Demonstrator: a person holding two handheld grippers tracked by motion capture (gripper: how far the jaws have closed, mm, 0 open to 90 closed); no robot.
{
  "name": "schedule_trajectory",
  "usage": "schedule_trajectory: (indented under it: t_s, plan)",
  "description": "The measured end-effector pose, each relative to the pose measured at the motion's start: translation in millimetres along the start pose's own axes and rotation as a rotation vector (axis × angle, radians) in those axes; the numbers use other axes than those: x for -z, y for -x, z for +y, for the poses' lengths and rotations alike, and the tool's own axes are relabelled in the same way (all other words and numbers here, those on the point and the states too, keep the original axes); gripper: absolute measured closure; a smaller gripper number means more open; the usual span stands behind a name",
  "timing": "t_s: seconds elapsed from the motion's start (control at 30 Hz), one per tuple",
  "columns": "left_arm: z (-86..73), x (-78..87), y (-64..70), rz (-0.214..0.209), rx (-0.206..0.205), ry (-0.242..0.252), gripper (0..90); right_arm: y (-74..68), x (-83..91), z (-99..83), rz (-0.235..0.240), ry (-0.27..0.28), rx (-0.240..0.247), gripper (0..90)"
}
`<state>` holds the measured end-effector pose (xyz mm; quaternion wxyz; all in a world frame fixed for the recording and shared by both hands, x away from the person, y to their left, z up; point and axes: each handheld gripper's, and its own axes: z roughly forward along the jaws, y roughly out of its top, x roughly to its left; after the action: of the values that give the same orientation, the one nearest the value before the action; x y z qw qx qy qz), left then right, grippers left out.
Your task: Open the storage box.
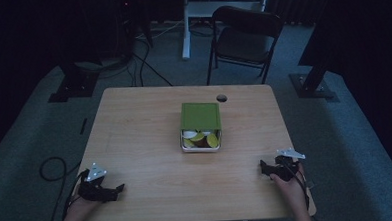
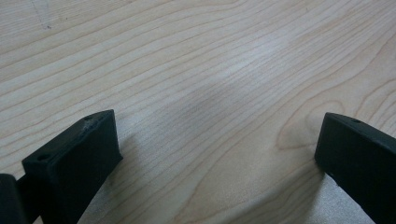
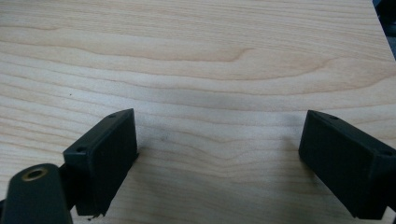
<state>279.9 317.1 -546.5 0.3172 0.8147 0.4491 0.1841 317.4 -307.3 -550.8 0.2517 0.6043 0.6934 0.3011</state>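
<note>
The high view is looking forward and down from above the near edge of the table (image 1: 149, 122), taking in the whole tabletop. Each gripper view is sitting close over the wood near a near corner, sharing that grain.

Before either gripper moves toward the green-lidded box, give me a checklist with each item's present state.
1. Left gripper open, nothing between the jaws: ok.
2. Right gripper open, nothing between the jaws: ok.
3. Flat green lid slid back, near end of the white box uncovered: ok.
4. Round yellow, white and dark pieces lying inside the box: ok; their number: cannot tell.
5. Bare light wooden table between both grippers and the box: ok.
6. Lid free to slide further: cannot tell.
</note>
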Motion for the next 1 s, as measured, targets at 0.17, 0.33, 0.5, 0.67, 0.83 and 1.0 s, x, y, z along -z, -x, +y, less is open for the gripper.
schedule_trajectory:
  t_s: [0.17, 0.33, 0.5, 0.67, 0.83, 1.0]
  plan:
    - [-0.1, 0.1, -0.1, -0.001, -0.001, 0.0, 0.0, 0.0, 0.0, 0.0, 0.0, 0.0, 0.001, 10.9]
    - [-0.1, 0.0, -0.1, -0.001, 0.0, 0.0, 0.0, -0.2, 0.0, -0.1, 0.0, 0.0, 0.001, 10.9]
    - [-0.1, 0.0, -0.1, -0.002, 0.0, 0.0, 0.0, -0.2, 0.2, -0.2, 0.0, 0.002, 0.003, 11.1]
    - [-0.3, 0.1, -0.4, -0.003, -0.002, 0.0, 0.0, -0.3, 0.2, 0.0, 0.004, 0.002, 0.006, 11.3]
    - [-0.2, 0.1, -0.4, -0.004, -0.002, 0.0, 0.0, -0.9, 0.8, -0.1, 0.013, 0.006, 0.009, 12.6]
    - [-0.2, 0.1, -0.4, -0.004, -0.002, 0.0, 0.0, -7.9, 2.4, -0.2, 0.027, 0.011, 0.052, 12.6]
